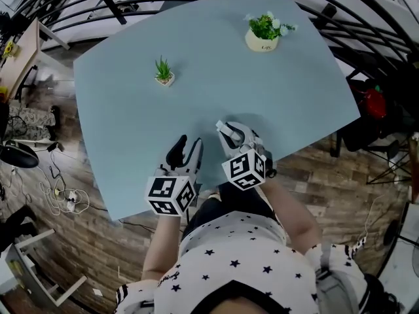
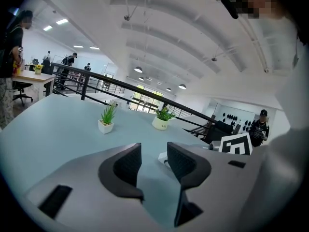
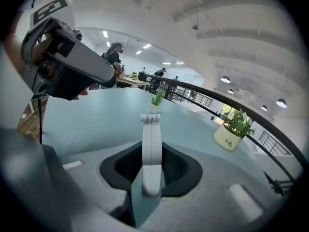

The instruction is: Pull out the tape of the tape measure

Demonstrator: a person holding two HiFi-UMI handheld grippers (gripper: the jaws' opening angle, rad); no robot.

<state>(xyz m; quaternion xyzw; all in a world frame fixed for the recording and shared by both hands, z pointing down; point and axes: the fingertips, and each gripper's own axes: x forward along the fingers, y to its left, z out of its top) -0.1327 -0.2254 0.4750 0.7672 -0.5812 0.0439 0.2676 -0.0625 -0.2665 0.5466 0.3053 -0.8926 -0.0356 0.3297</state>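
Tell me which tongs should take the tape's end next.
Left, probably. The right tongs are shut on the tape measure, holding it; the left tongs stand open and empty close beside it.

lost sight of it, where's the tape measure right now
In the right gripper view the tape measure stands edge-on, clamped between the right gripper's jaws, over the table's near edge beside the open left gripper.

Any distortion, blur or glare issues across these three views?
Head view: strong fisheye, table edges bow; even light, no glare. Left gripper view: dark vignette ring, left gripper slightly soft up close. Right gripper view: same vignette; tape measure in the right gripper reads sharp; ceiling lamps bright, not blooming.
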